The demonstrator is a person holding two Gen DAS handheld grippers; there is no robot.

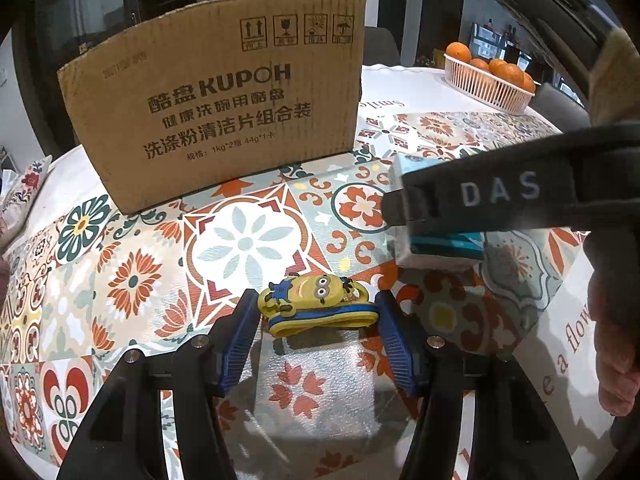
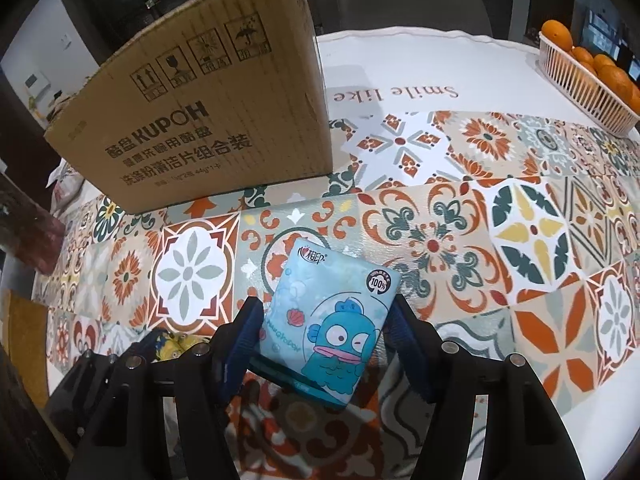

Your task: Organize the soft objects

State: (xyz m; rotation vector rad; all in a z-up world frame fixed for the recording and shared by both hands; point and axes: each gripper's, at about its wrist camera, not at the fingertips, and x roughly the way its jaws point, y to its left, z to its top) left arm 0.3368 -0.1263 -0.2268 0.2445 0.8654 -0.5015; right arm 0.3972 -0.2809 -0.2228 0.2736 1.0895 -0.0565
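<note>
A: Left wrist view: the yellow rubber cartoon figure [image 1: 318, 304] is clamped between the left gripper [image 1: 316, 312] pads, on the patterned tablecloth [image 1: 132, 280]. It should be lifted straight, toward the brown cardboard box [image 1: 224, 96].

B: Right wrist view: the pale blue soft tissue pack [image 2: 332, 320] is held by the right gripper [image 2: 324, 320]; the squeeze should be kept gentle.

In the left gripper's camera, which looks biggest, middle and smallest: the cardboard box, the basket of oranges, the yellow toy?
1. cardboard box
2. basket of oranges
3. yellow toy
Basket and toy look close; the basket sits farther away, so that order is unsure.
</note>
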